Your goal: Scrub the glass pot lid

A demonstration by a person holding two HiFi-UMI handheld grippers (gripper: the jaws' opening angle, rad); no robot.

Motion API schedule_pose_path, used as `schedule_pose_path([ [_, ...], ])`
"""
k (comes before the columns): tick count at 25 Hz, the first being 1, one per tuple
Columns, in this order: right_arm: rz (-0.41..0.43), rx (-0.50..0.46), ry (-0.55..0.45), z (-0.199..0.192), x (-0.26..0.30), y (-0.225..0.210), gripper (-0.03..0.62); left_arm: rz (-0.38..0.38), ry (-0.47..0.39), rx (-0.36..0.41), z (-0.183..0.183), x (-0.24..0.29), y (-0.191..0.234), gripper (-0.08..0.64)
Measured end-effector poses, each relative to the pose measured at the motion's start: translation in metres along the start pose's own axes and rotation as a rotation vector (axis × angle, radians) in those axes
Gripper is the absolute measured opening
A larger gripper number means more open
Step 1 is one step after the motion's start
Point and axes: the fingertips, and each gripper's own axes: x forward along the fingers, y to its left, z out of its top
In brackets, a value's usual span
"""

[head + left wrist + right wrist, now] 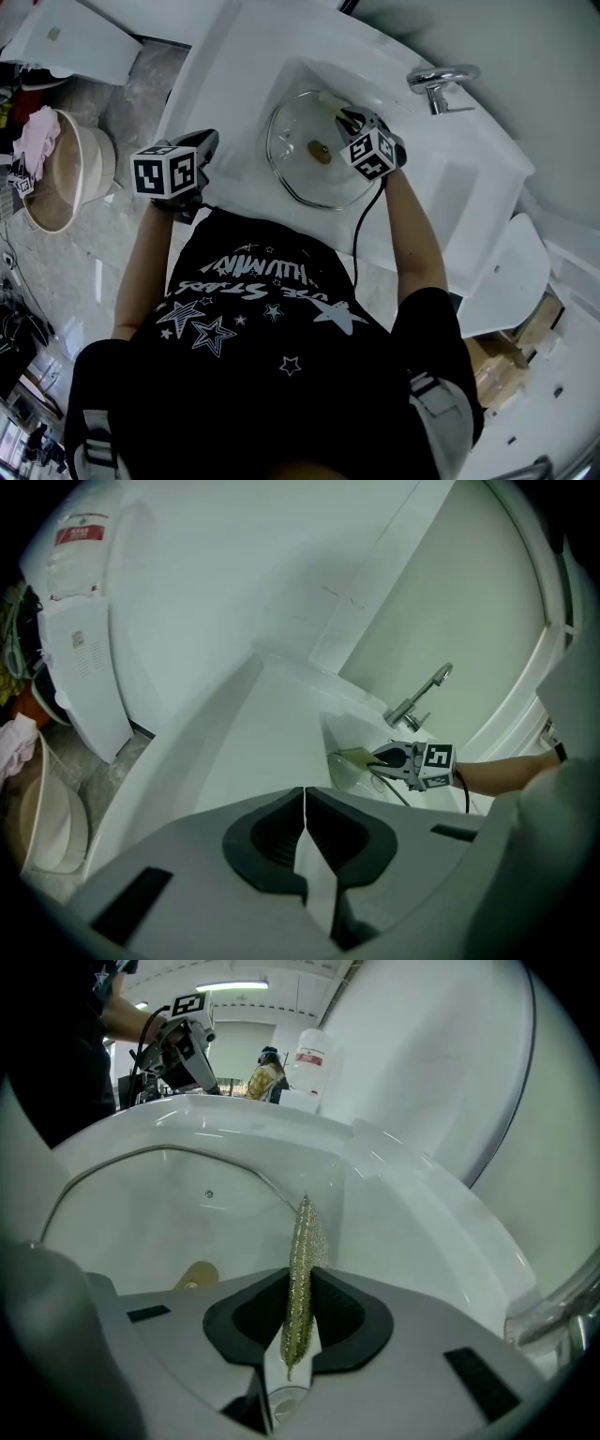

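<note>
The glass pot lid [302,159] lies in the white sink [441,178], its brown knob [321,151] facing up. My right gripper [345,117] is over the lid's far side, shut on a thin yellow-green scrub cloth [330,101]. In the right gripper view the cloth [300,1269] stands on edge between the jaws, with the lid's rim [169,1152] and knob [195,1276] to the left. My left gripper [208,142] is over the counter left of the basin, away from the lid. Its jaws [305,803] are shut with nothing in them.
A chrome faucet [441,80] stands at the sink's far right. A round basket [58,173] with pink cloth sits on the floor to the left. A white bottle with a red label [309,1065] stands beyond the sink. Cardboard boxes [511,361] lie at the right.
</note>
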Motion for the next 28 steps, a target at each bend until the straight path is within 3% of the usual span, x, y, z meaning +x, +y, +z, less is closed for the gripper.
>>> schedule_pose_path([
  [6,0.027,-0.036,0.010,-0.005,0.002,0.017,0.065,0.002,0.007,-0.011,-0.006,-0.001,0.001,0.014],
  [15,0.035,0.016,0.077,-0.010,0.012,0.024,0.066,-0.001,0.008,-0.004,-0.008,-0.005,0.002,0.014],
  [28,0.215,0.113,0.023,-0.001,-0.023,0.095,0.067,-0.048,0.004,0.015,-0.027,-0.012,-0.019,0.014],
])
